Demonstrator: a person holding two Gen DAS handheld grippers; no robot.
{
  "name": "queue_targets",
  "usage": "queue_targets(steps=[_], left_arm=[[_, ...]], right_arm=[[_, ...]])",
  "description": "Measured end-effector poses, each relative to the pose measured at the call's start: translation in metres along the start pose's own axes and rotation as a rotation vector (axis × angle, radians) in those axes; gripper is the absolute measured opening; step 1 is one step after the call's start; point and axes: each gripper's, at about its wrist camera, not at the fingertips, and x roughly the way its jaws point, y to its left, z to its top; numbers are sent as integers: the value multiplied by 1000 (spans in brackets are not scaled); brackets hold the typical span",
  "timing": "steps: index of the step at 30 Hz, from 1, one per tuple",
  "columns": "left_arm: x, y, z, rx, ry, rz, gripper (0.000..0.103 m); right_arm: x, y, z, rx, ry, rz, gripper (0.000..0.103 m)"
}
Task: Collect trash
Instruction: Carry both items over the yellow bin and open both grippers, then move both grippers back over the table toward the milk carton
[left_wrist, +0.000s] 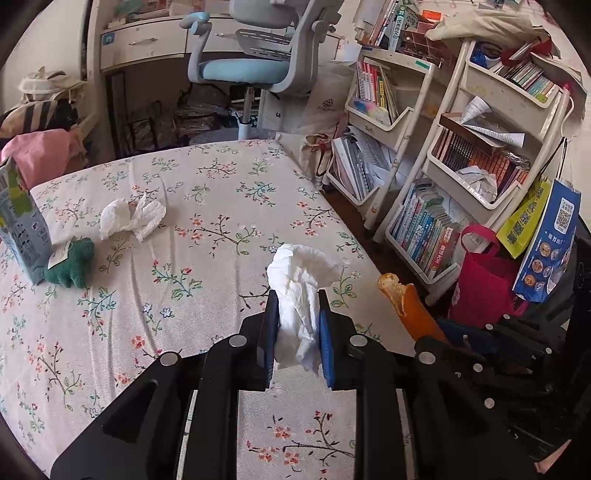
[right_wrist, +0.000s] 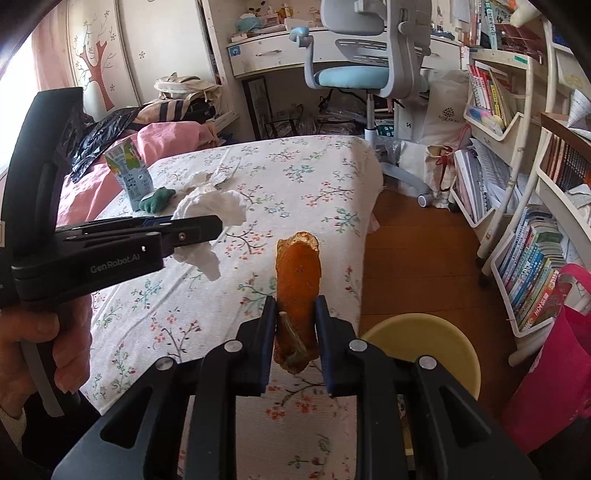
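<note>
**Bin below right, both tongs loaded**

Peel (right_wrist: 298, 291) clamped in my right tongs (right_wrist: 295, 306), long axis running up and away along the fingers. Yellow bin (right_wrist: 436, 332), as I take it, sits on the floor just right of and under those tongs, beside the bed (right_wrist: 303, 177); right hand is the nearer. Left tongs (left_wrist: 295, 299) are pinched on a tissue (left_wrist: 299, 288), held over the bed. Second tissue (left_wrist: 131, 218), carton (left_wrist: 22, 229) and green toy (left_wrist: 72, 264) lie further up the bed, well apart. Red bag (right_wrist: 554, 350) stands past the bin; nothing blocks the drop.
</note>
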Motion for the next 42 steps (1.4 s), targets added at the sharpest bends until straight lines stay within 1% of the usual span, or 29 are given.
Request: queue_targets(steps=[5, 8, 10, 11, 12, 13, 14, 17, 19, 21, 23, 25, 27, 29, 33, 35, 39, 42], left_arm=[[7, -23, 3, 14, 3, -41, 19], [13, -43, 5, 29, 10, -83, 19], [17, -60, 6, 54, 9, -105, 19], [19, -69, 6, 69, 11, -118, 19], [21, -77, 6, 77, 14, -133, 19], [23, -84, 5, 80, 18, -148, 19], [27, -92, 5, 85, 23, -155, 19], [41, -112, 2, 99, 55, -171, 19], [53, -123, -2, 97, 94, -191, 28], [59, -132, -7, 94, 102, -188, 52], [61, -135, -8, 82, 102, -201, 58], [60, -133, -8, 76, 97, -205, 60], [55, -127, -5, 56, 72, -183, 64], [47, -118, -1, 30, 34, -156, 65], [22, -93, 4, -8, -72, -43, 72], [14, -76, 8, -43, -103, 7, 73], [6, -42, 14, -140, -115, 69, 74], [2, -24, 14, -176, -124, 107, 74]], right_arm=[[-6, -35, -6, 70, -1, -74, 22], [-8, -49, -9, 104, 5, -115, 23], [-8, -59, -11, 141, 20, -142, 34], [-11, -64, -12, 160, 11, -153, 45], [-14, -65, -12, 165, 4, -157, 48], [-17, -66, -11, 166, -6, -161, 48], [-22, -67, -11, 168, -23, -167, 49], [-39, -76, -11, 198, -86, -192, 54], [-51, -87, -12, 244, -129, -203, 57], [-59, -97, -11, 293, -165, -188, 59], [-63, -101, -10, 318, -190, -169, 61], [-64, -97, -8, 309, -202, -157, 63], [-62, -89, -5, 284, -203, -143, 66], [-61, -83, -4, 260, -197, -131, 67], [-52, -65, -1, 203, -170, -89, 68], [-45, -53, 0, 158, -151, -72, 69], [-36, -33, 0, 93, -126, -47, 70], [-30, -22, 0, 65, -110, -24, 71]])
